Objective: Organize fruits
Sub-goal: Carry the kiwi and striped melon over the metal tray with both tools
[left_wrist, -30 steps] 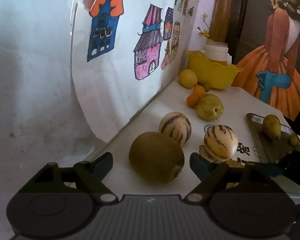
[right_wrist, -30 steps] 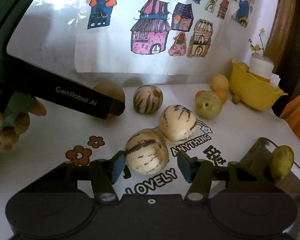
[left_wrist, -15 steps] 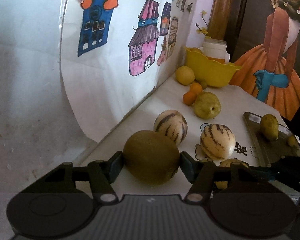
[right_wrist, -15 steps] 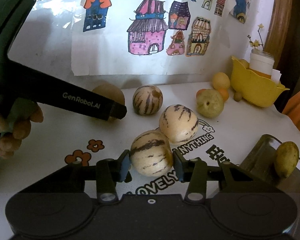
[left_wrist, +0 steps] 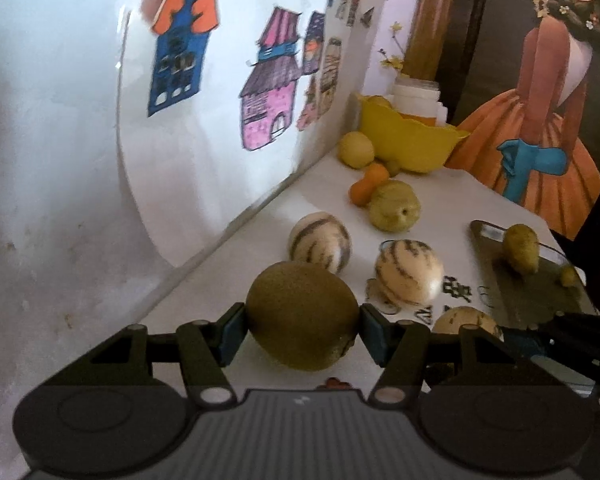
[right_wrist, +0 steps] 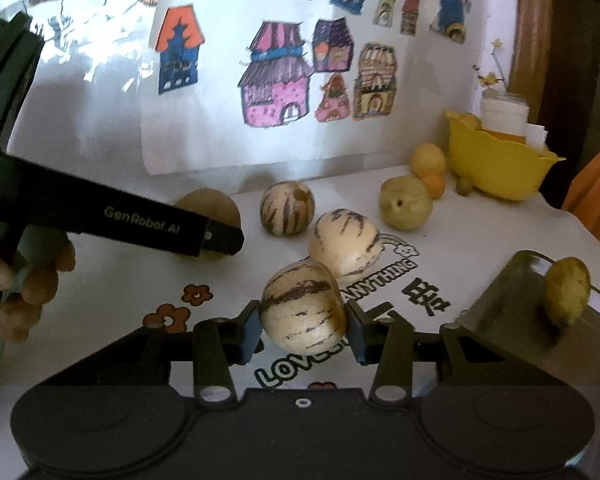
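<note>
Now, by label, near to far:
Left gripper: both pads pressed on the brown kiwi, which sits on the white table at 6 o'clock in the left view.
Right gripper: pinching a striped melon at 6 o'clock in its own view.
Second striped melon: touching the held one, toward 1 o'clock.
Third striped melon: further, at 12 o'clock.
Grey tray: at 3 o'clock, carrying a yellow-green fruit.
Green pear: at 1 o'clock.
Yellow bowl: far, at 2 o'clock.
</note>
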Motion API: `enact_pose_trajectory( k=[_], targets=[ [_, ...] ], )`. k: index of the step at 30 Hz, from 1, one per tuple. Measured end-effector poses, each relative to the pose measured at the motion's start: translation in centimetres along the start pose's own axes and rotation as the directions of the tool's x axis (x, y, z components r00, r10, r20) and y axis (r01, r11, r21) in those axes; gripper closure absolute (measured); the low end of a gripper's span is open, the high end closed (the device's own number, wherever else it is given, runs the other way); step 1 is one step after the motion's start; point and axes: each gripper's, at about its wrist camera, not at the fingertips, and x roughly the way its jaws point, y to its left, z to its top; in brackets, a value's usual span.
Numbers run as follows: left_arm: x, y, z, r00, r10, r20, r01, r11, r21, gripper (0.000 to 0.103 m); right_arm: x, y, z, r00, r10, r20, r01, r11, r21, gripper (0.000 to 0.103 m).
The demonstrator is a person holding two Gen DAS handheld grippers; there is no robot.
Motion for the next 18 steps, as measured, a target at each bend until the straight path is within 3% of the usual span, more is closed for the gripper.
enact_pose_trajectory(
  k=[9,18],
  targets=[
    [-1.3,-3.7,0.9,0.999,-0.048,0.021,0.048,0.999,0.019,0.038,-4.0,-2.3,-0.1,0.997,-0.054,0.046,0.052,0.998,0.036,0.057],
    [-0.6,-8.7,1.3,0.994,-0.108,0.025,0.107,0.994,0.035,0.038,-7.9,-7.0,-1.1,0.982,-0.175,0.068,0.169,0.982,0.077,0.057]
  ],
)
